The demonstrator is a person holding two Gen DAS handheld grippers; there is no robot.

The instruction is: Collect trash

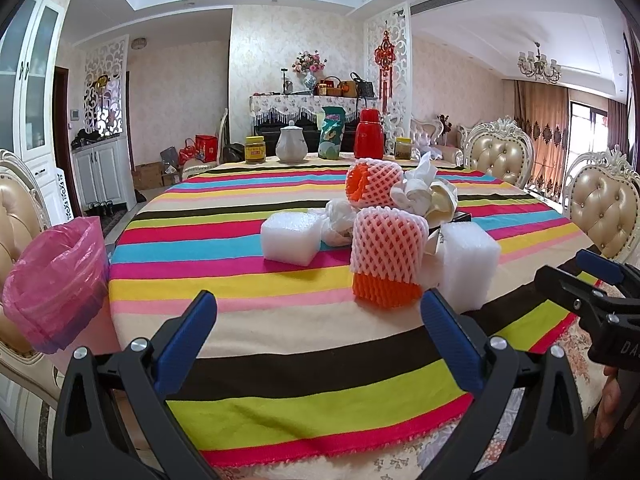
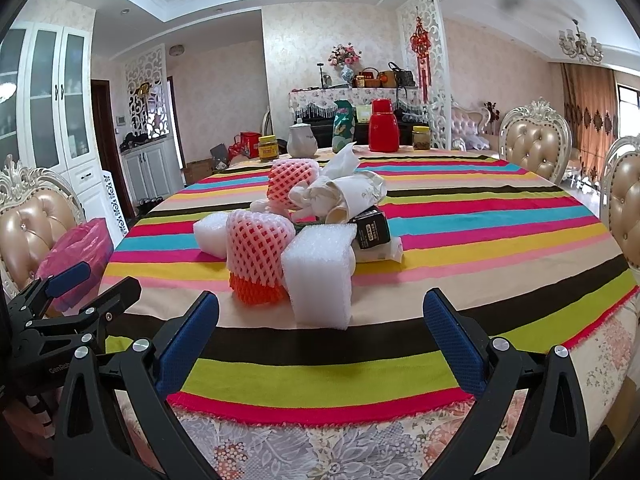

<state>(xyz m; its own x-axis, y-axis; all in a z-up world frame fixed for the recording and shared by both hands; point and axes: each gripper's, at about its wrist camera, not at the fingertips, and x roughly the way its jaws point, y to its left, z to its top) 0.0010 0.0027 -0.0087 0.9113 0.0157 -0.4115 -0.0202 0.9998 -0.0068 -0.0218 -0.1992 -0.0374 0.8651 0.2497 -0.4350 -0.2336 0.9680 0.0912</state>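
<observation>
1. My left gripper (image 1: 318,314) and right gripper (image 2: 320,314) hover at the table's near edge — fingers spread, empty.
2. Trash pile (image 1: 386,240) sits mid-table on the striped cloth (image 1: 280,344); pink-lined bin (image 1: 56,280) stands left.

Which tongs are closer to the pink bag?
Left. The left tongs hang open at the table's near edge, with the pink bag just off to their left. The right tongs are open too, but farther right, with the left tongs between them and the bag.

Home dining room; tufted chairs (image 2: 534,138), striped tablecloth (image 2: 440,216), chandelier (image 2: 580,42), cabinets (image 2: 52,92).
</observation>
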